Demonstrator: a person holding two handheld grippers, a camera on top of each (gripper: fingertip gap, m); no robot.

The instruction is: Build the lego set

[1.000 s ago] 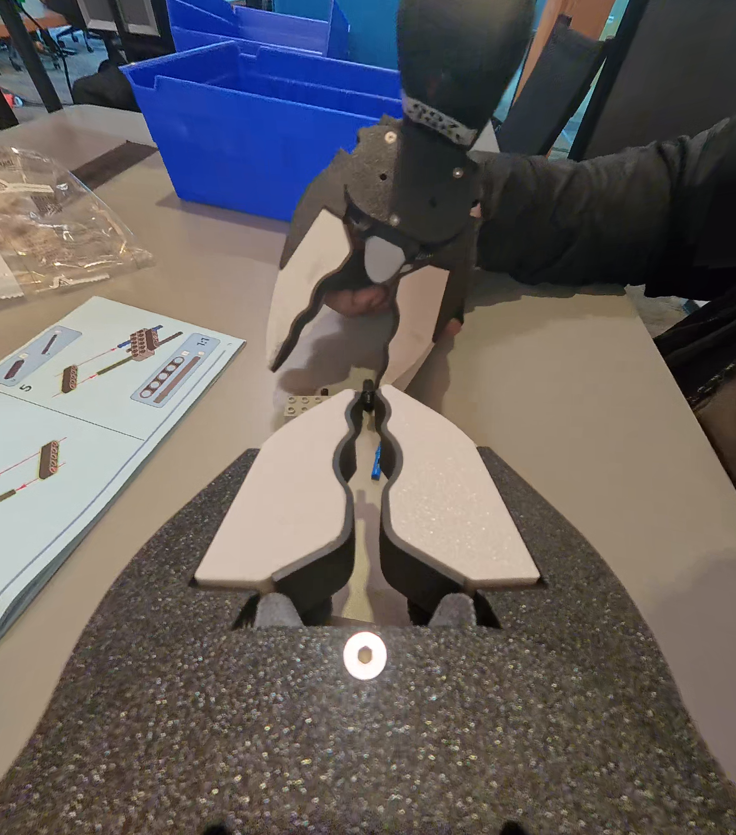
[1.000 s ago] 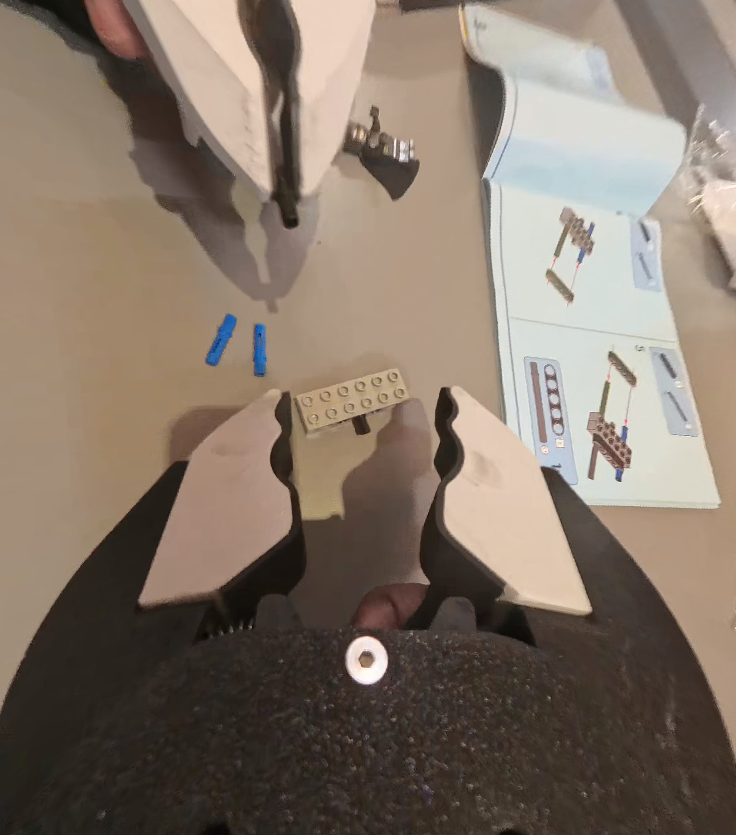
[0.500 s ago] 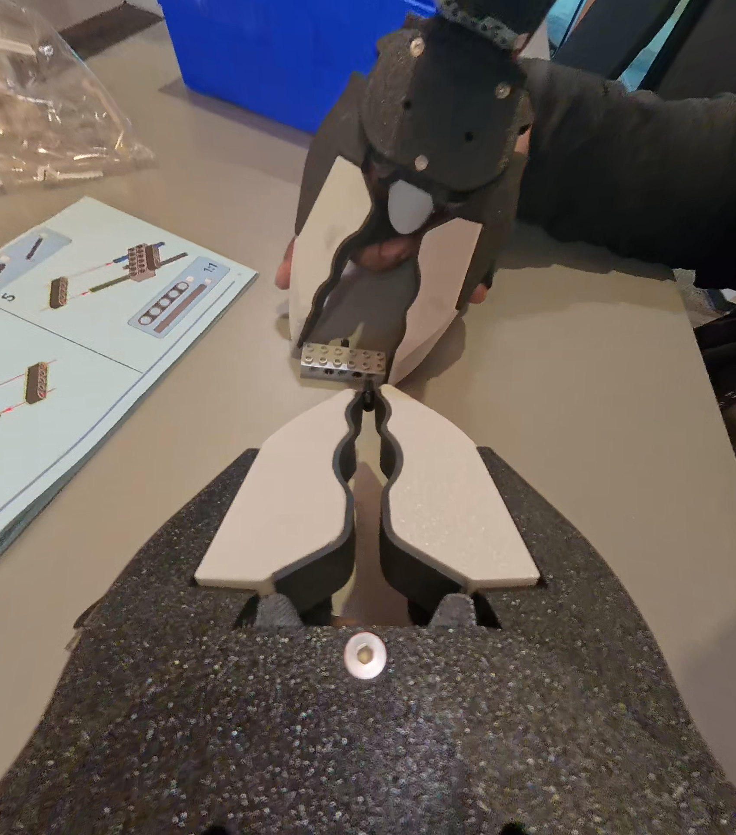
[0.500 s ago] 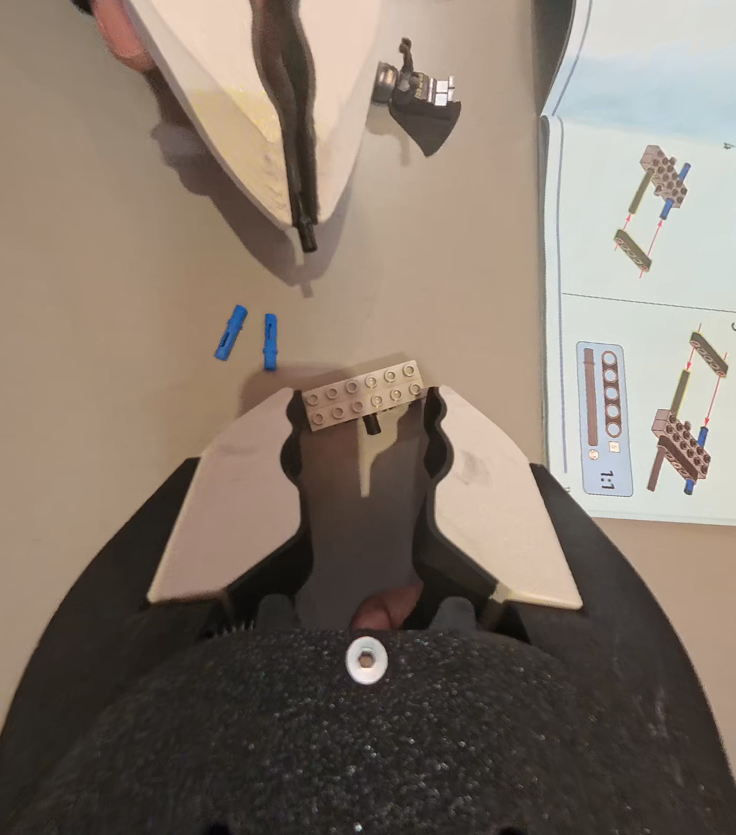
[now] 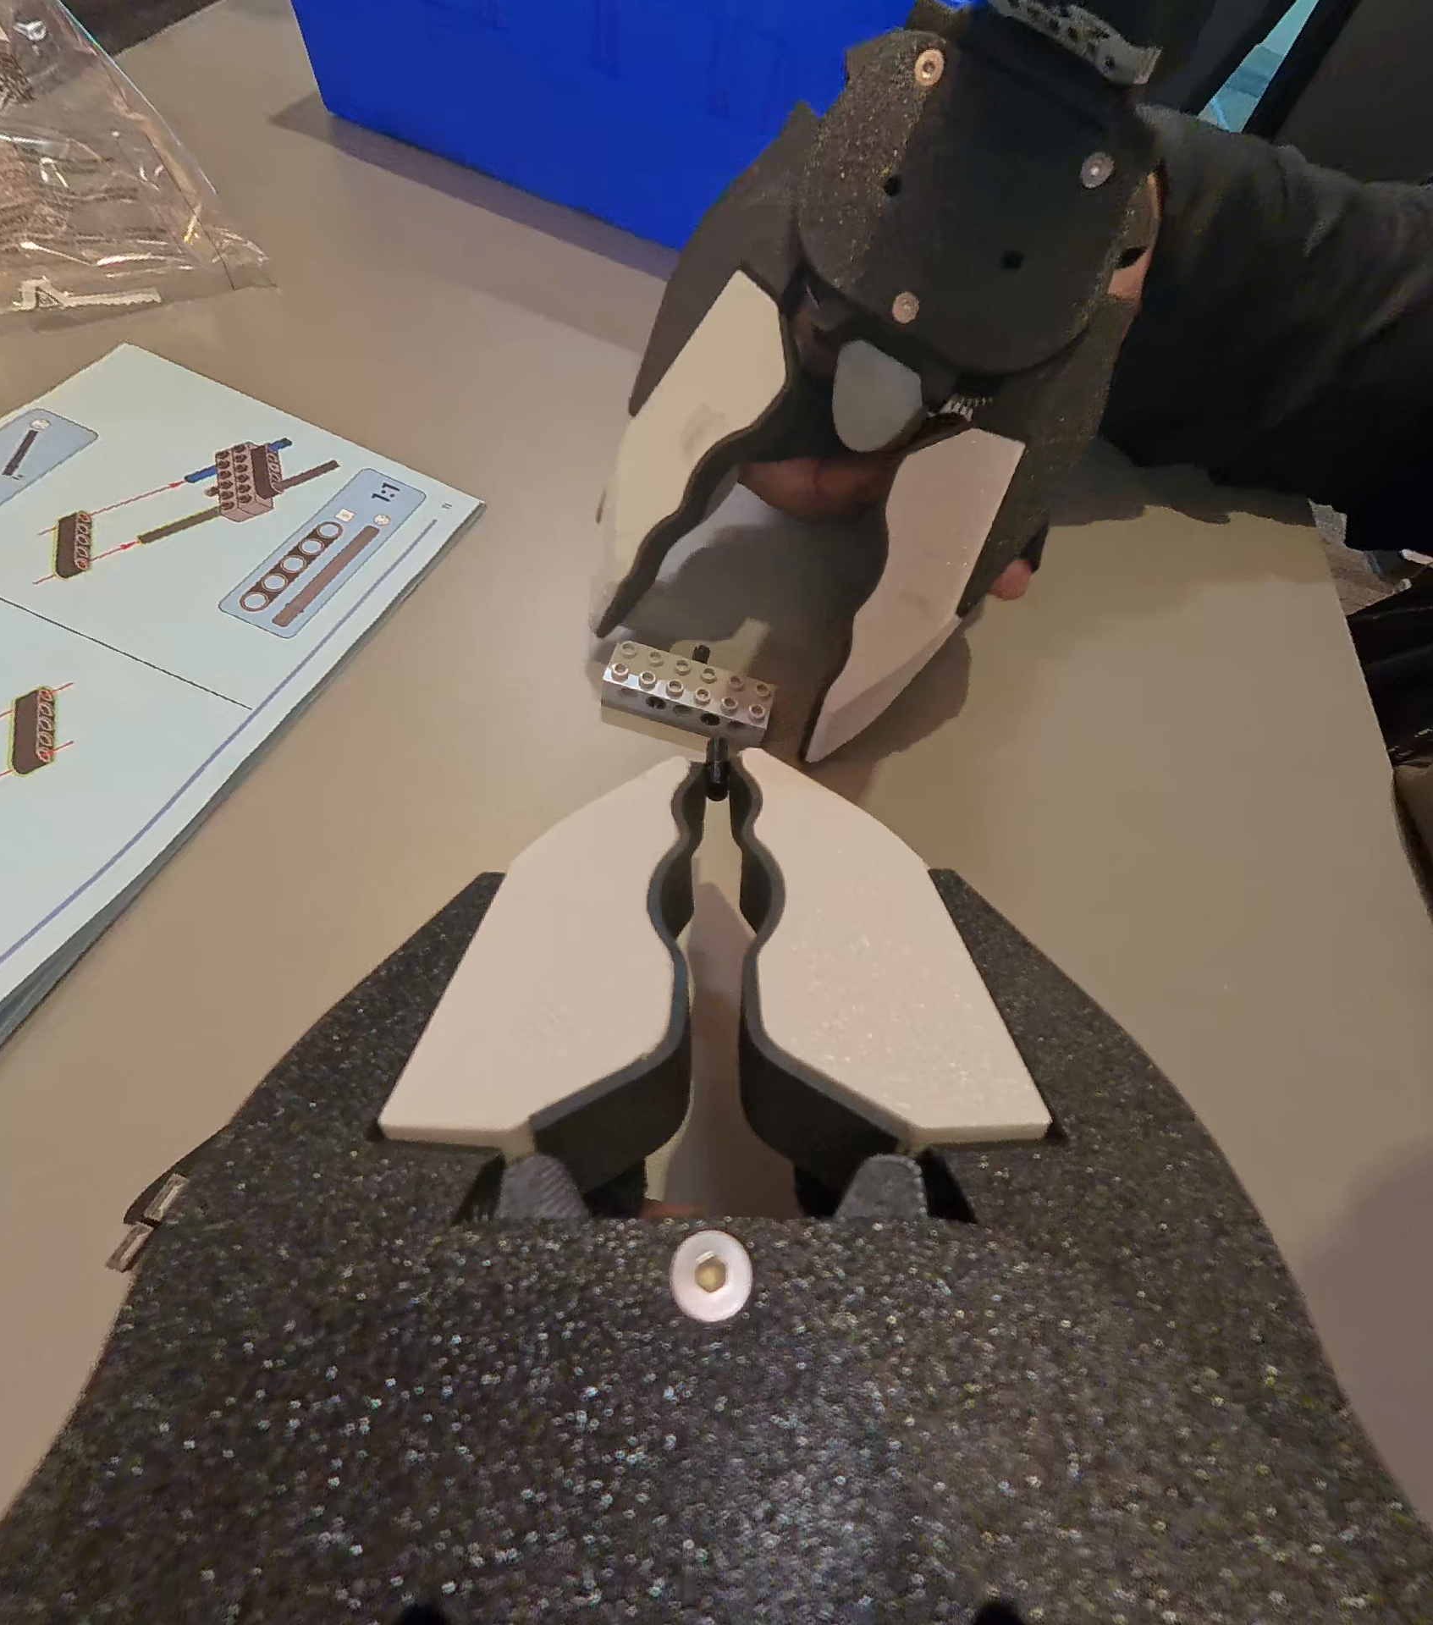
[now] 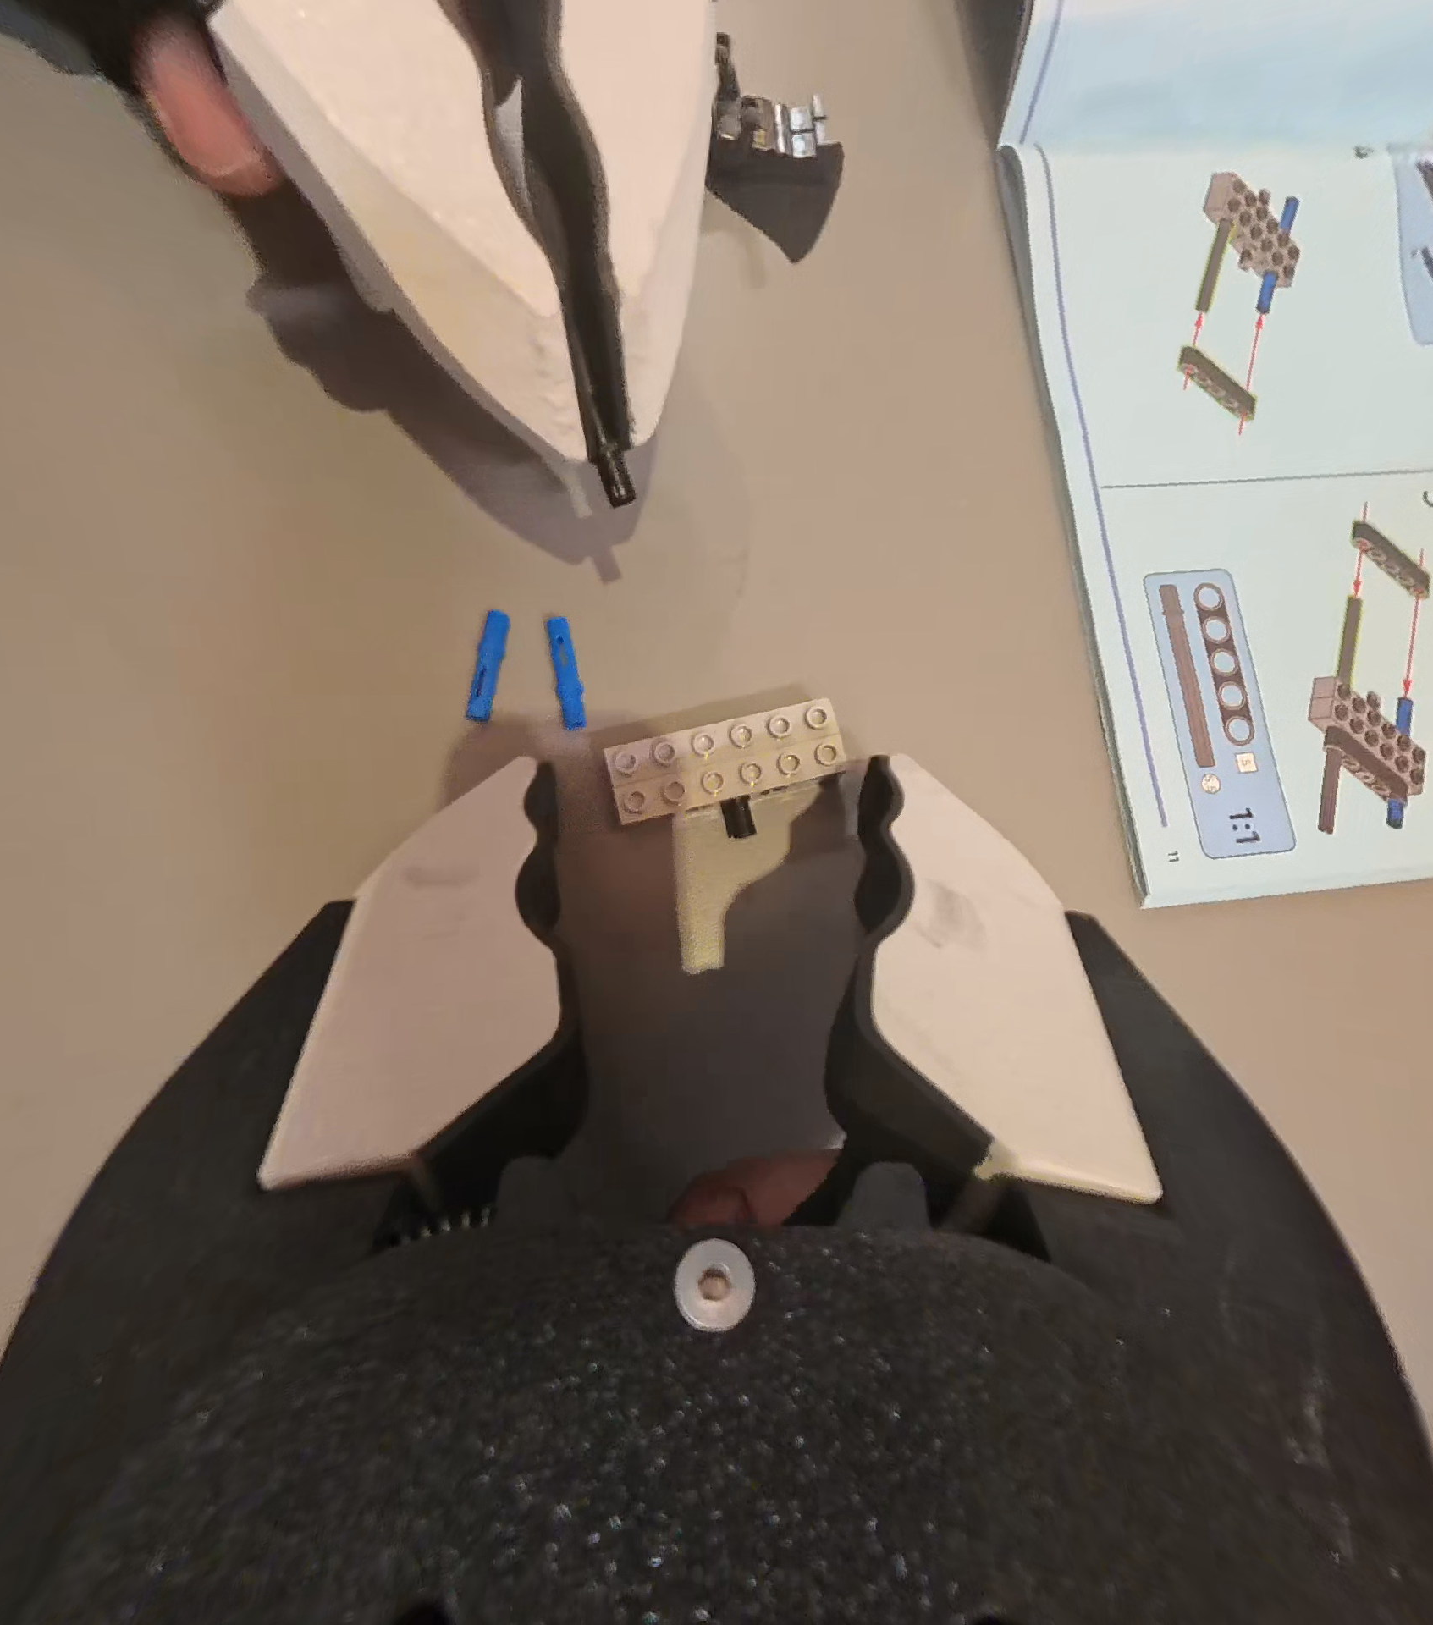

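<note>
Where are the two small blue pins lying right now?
In the right wrist view the two blue pins lie side by side on the table, just left of the grey studded brick, beyond the right tongs' left fingertip.

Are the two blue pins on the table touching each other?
Apart. The right wrist view shows bare table between the left blue pin and the right blue pin.

Printed step numbers and a scale mark on the open pale-blue instruction booklet (image 5: 123, 615).
</note>
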